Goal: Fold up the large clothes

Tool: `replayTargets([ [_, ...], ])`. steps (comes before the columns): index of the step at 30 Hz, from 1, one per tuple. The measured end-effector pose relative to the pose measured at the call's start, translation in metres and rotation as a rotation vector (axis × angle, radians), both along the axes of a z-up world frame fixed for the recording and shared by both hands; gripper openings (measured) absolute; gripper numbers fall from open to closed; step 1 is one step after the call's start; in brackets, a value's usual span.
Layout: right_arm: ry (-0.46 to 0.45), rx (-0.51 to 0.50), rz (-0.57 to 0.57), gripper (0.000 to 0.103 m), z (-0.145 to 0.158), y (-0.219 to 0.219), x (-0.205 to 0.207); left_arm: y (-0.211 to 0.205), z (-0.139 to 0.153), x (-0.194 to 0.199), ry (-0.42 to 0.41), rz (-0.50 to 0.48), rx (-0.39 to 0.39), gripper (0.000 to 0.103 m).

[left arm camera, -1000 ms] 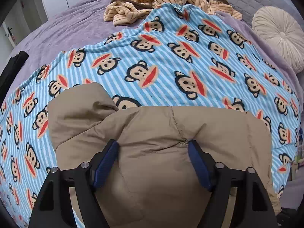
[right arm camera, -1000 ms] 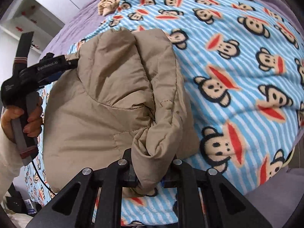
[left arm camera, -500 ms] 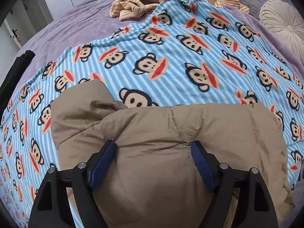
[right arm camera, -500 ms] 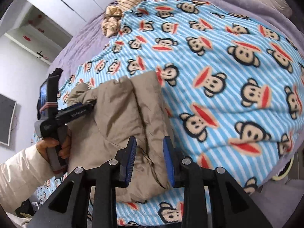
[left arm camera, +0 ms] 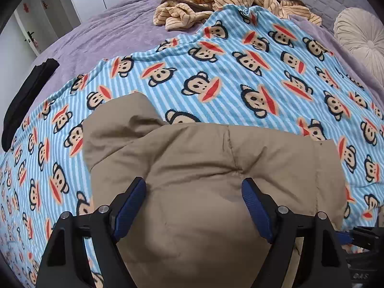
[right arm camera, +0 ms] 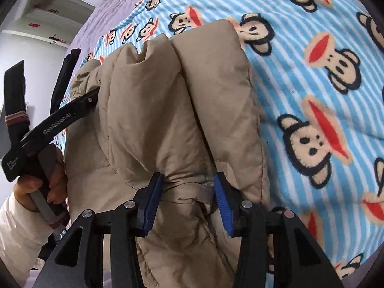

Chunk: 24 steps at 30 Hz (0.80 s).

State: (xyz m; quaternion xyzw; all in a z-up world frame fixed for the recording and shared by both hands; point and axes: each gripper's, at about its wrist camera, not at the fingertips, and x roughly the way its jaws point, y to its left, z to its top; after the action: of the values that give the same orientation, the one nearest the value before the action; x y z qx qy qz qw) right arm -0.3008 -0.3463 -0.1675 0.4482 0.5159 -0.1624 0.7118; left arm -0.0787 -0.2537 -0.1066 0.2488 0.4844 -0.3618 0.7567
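Note:
A tan puffer jacket (left arm camera: 204, 168) lies folded in a thick bundle on a blue striped monkey-print blanket (left arm camera: 240, 72). My left gripper (left arm camera: 193, 192) stands wide open over the jacket's padded top, whose fabric bulges up between the blue pads without being pinched. In the right wrist view, a hand (right arm camera: 48, 182) holds the left gripper (right arm camera: 91, 98), its tip at the jacket's (right arm camera: 156, 96) left edge. My right gripper (right arm camera: 188, 192) straddles a bunched fold at the jacket's near end. Its jaws are opening, with the fold still between them.
A crumpled tan striped garment (left arm camera: 228, 0) lies at the far end of the purple bedspread (left arm camera: 108, 36). A round cream cushion (left arm camera: 360, 36) sits at the far right. A black item (left arm camera: 26, 96) lies along the bed's left edge. White cupboard doors stand behind the bed.
My right gripper let go of the jacket fold, drew back, then came down close over the jacket with wider jaws. The left gripper stayed open and barely shifted.

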Motion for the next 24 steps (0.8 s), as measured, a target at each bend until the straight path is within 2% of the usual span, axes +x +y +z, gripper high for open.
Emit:
replayTargets([
  [3, 0.013, -0.02, 0.019, 0.046, -0.004, 0.006, 0.003, 0.035, 0.018, -0.004, 0.062, 0.036, -0.033, 0.083],
  [5, 0.015, -0.024, 0.014, 0.046, -0.007, 0.009, 0.007, 0.065, 0.02, -0.01, 0.13, 0.072, -0.044, 0.083],
  [8, 0.015, -0.037, 0.002, 0.046, -0.009, 0.013, 0.01, 0.105, 0.013, -0.027, 0.185, 0.099, -0.035, 0.083],
  [12, 0.019, -0.057, -0.006, 0.046, -0.007, 0.02, 0.005, 0.135, -0.01, -0.048, 0.228, 0.111, -0.001, 0.083],
  [14, 0.026, -0.063, 0.0, 0.046, -0.008, 0.025, 0.006, 0.138, -0.016, -0.053, 0.227, 0.114, 0.015, 0.083],
  [16, 0.043, -0.073, 0.014, 0.048, -0.008, 0.028, 0.008, 0.138, -0.018, -0.055, 0.217, 0.119, 0.031, 0.09],
  [24, 0.081, -0.081, -0.047, 0.049, 0.013, 0.041, 0.011, 0.145, -0.003, -0.054, 0.19, 0.084, 0.028, 0.09],
])
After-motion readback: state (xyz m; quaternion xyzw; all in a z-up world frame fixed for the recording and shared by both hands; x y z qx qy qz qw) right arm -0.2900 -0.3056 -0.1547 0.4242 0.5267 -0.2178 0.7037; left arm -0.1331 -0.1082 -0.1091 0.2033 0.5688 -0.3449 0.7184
